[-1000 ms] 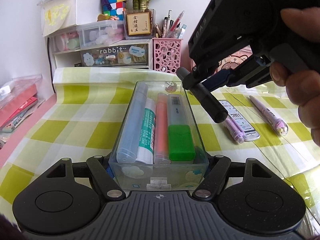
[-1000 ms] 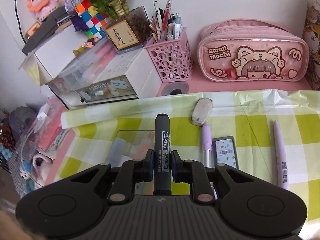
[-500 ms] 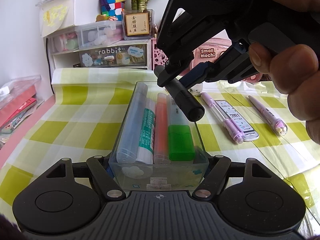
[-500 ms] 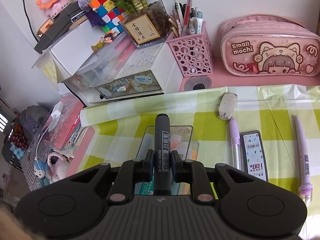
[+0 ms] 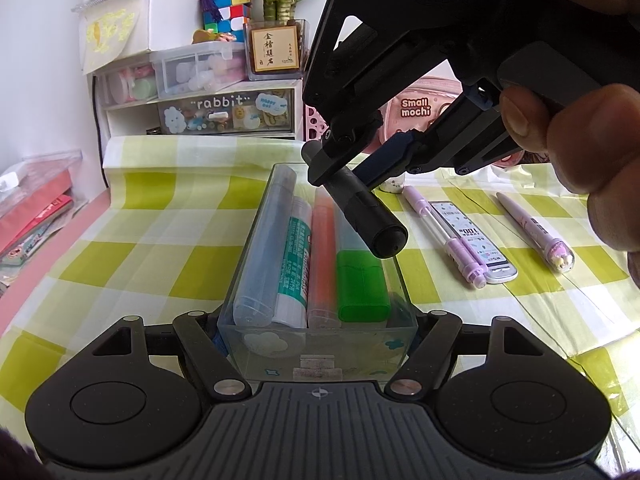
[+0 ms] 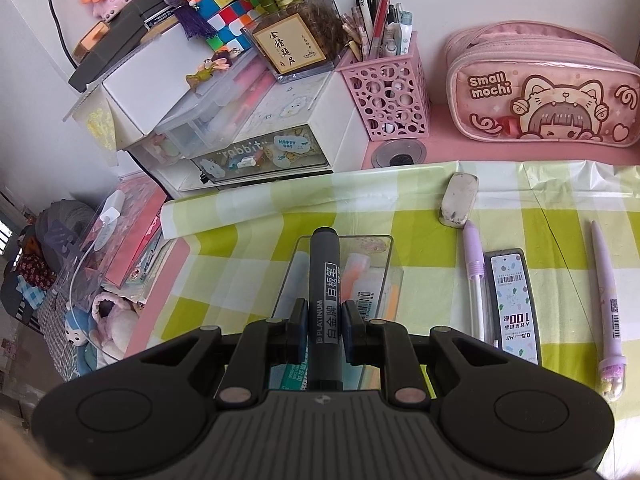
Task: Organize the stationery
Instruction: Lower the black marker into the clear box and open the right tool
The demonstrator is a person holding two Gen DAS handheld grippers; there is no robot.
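A clear plastic box (image 5: 276,346) stands on the green-checked cloth, and my left gripper (image 5: 318,334) is shut on its near end, one finger on each side wall. Inside lie a blue-grey marker (image 5: 264,248), a green-and-white glue tube (image 5: 298,264), an orange highlighter (image 5: 324,248) and a green-capped highlighter (image 5: 362,284). My right gripper (image 6: 324,320) is shut on a black whiteboard marker (image 6: 325,272). In the left wrist view that black marker (image 5: 368,216) hangs tilted above the box's right half, clear of the contents.
Right of the box lie a lilac mechanical pencil (image 5: 444,228), a lead refill case (image 5: 476,240), a lilac pen (image 5: 532,224) and an eraser (image 6: 460,200). Behind stand a drawer unit (image 5: 200,112), a pink pen holder (image 6: 390,92) and a pink pencil case (image 6: 540,92).
The right gripper has carried the black marker leftward, from beside the box's right edge to above the box. The left gripper and the box have stayed put.
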